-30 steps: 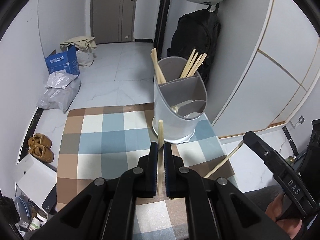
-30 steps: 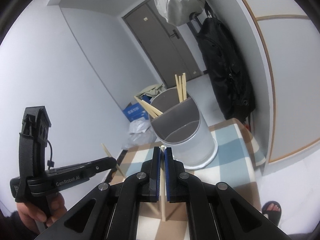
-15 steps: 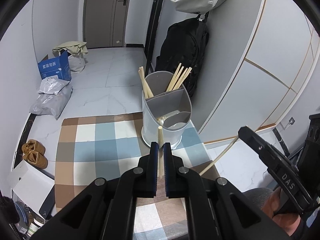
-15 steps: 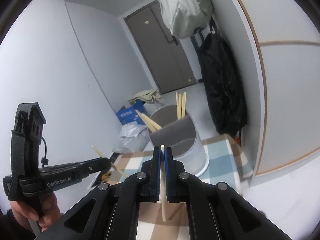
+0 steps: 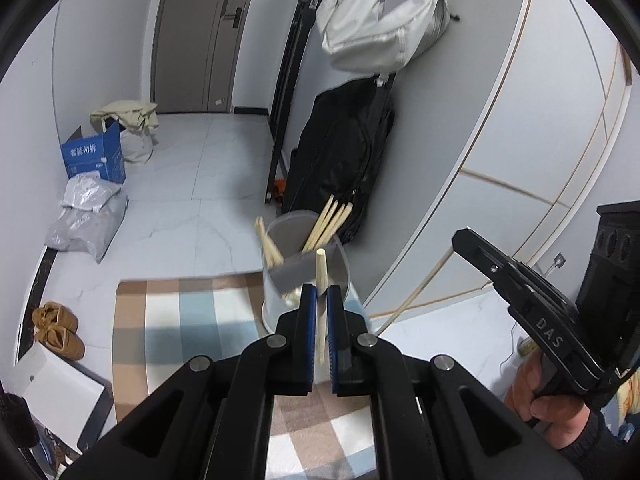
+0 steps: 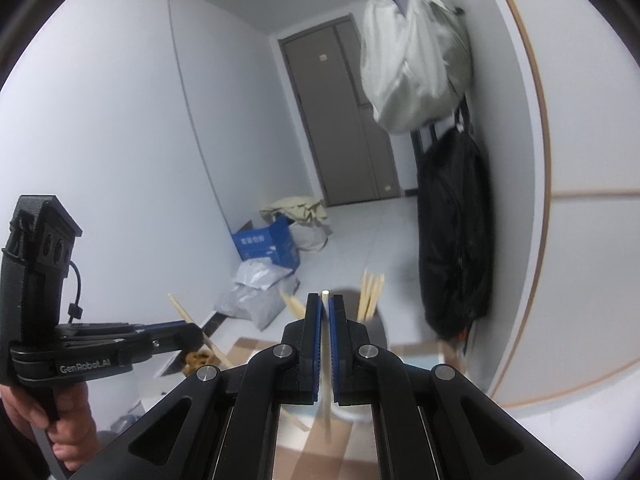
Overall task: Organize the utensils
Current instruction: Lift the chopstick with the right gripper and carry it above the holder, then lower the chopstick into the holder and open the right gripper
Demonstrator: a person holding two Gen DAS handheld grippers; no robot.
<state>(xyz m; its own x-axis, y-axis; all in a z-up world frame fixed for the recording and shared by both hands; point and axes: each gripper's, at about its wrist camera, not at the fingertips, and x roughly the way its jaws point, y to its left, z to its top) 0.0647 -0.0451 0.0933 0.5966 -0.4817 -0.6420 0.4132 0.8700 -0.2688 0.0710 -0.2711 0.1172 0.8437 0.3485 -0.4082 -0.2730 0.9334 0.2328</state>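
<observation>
At 6 o'clock in each wrist view, left gripper (image 5: pixel 322 300) clamps 1 pale wooden chopstick (image 5: pixel 321 276); right gripper (image 6: pixel 325 312) clamps another chopstick (image 6: pixel 326 384). Grey divided utensil holder (image 5: pixel 340 268) sits at 12 o'clock of the left jaws on the checked tablecloth (image 5: pixel 192 312), blurred and half-hidden in the right view. Its loose chopsticks (image 5: pixel 328 224) lean outward.
</observation>
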